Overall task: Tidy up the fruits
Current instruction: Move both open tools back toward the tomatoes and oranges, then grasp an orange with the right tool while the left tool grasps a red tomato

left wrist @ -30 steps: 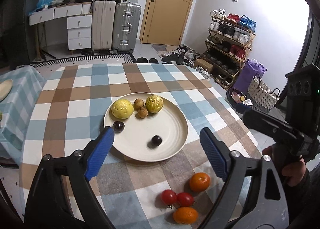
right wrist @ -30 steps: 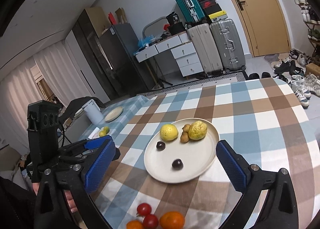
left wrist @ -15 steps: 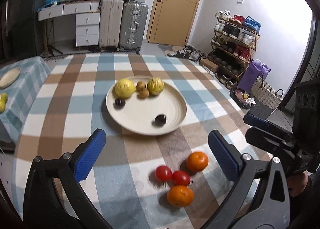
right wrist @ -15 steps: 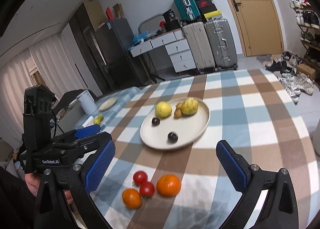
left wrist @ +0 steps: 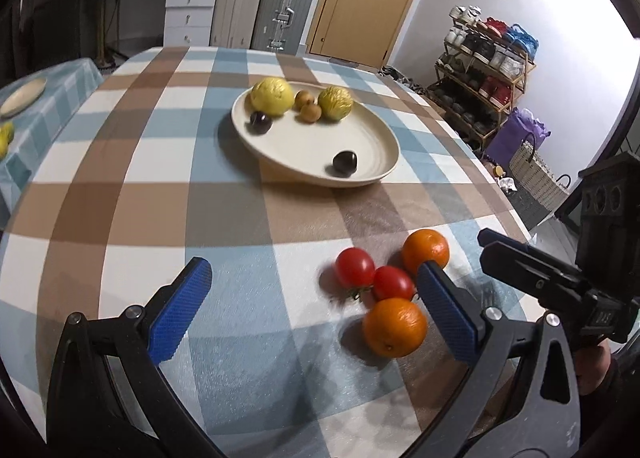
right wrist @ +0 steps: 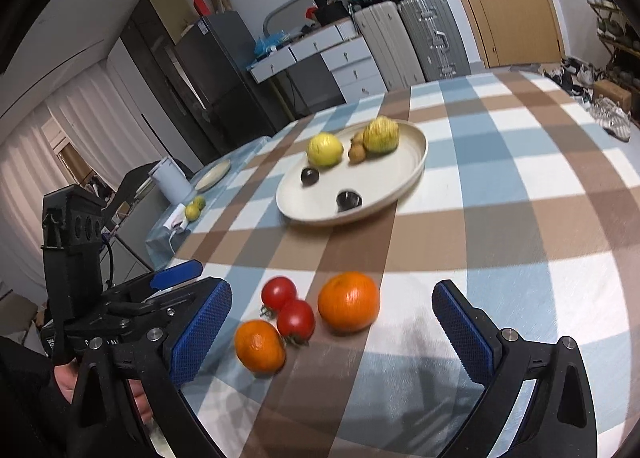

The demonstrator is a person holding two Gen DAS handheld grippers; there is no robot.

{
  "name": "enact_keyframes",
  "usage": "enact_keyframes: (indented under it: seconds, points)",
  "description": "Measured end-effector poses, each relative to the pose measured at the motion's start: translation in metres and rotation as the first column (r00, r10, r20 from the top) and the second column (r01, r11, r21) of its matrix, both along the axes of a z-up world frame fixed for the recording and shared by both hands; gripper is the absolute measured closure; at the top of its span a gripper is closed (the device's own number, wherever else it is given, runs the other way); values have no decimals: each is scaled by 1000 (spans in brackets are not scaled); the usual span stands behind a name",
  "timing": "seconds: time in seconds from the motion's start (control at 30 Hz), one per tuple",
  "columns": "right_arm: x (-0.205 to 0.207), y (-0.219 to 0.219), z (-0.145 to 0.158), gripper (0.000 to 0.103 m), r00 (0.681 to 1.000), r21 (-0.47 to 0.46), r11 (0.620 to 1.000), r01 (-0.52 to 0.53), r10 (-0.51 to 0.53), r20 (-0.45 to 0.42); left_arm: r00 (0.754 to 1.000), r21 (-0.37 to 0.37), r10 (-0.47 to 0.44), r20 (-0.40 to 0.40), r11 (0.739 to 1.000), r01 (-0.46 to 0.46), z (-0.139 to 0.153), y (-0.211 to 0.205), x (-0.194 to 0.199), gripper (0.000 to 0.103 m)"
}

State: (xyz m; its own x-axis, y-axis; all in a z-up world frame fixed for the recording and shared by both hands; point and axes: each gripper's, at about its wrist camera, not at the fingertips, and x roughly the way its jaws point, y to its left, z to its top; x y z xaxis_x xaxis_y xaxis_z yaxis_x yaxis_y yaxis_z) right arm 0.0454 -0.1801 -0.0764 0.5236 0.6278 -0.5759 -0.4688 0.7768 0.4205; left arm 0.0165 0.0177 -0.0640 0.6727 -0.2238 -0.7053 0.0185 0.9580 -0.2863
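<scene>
On the checked tablecloth [left wrist: 132, 193] four loose fruits sit in a tight cluster near the front edge: two tomatoes [left wrist: 355, 267] touching each other, with one orange [left wrist: 425, 250] just behind them and a second orange [left wrist: 394, 326] just in front. The left gripper [left wrist: 310, 310] hangs over the cloth with its blue pads spread wide and nothing between them; its right-hand pad [left wrist: 446, 316] stands just beside the cluster, in front of the far orange. The right gripper [right wrist: 334, 332] is also spread wide and grips nothing; in its own view the cluster lies between its pads on the cloth, apart from both. Farther back a cream plate [left wrist: 360, 145] holds two yellow-green fruits [left wrist: 272, 96], two small brown ones [left wrist: 310, 112] between them, and two dark plums [left wrist: 345, 162] lying apart from each other.
</scene>
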Motion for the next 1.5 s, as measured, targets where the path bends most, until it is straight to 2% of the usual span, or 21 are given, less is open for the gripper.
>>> enact_keyframes:
  seconds: [0.27,0.43,0.5,0.53,0.57,0.7,0.77,0.83,1.0,1.1,1.2,1.3,1.5]
  points:
    - [12,0,-17,2,997,29,999,17,-15,-73,1000,-33,7,-23,999,-8,-11,9,4,1]
    - [20,6,-21,14,995,21,1000,2,0,-101,999,-47,3,-36,999,-4,-16,10,7,1]
    - [21,8,-21,15,995,14,1000,-1,3,-104,999,-47,3,-35,999,-5,-16,11,7,1]
    - [22,9,-21,19,995,12,1000,-2,4,-104,999,-51,5,-36,999,-7,-17,11,8,1]
    - [22,10,-22,27,994,11,1000,-6,7,-107,999,-56,6,-37,998,-8,-17,12,8,1]
    - [26,14,-26,40,991,-3,1000,-10,10,-134,999,-61,10,-38,998,-12,-17,15,8,1]
    - [28,16,-29,55,989,-11,1000,-12,10,-147,999,-63,13,-35,998,-16,-17,16,8,1]
    - [28,16,-31,60,988,-17,1000,-10,8,-153,999,-70,15,-36,997,-17,-17,19,10,1]
    - [27,11,-32,61,989,3,1000,4,-4,-147,999,-91,8,-42,996,-11,-16,22,15,1]
    - [27,4,-30,61,990,29,1000,11,-7,-139,999,-130,-42,-29,991,38,-11,23,19,1]
    - [24,1,-26,61,993,33,999,8,-4,-119,997,-124,-70,-40,990,65,-10,19,28,1]
    - [21,-3,-24,61,994,47,999,4,1,-107,992,-177,-114,-57,979,102,-12,16,36,1]
    - [20,-11,-22,61,995,60,998,10,-4,-96,983,-252,-152,-105,960,121,-23,13,52,4]
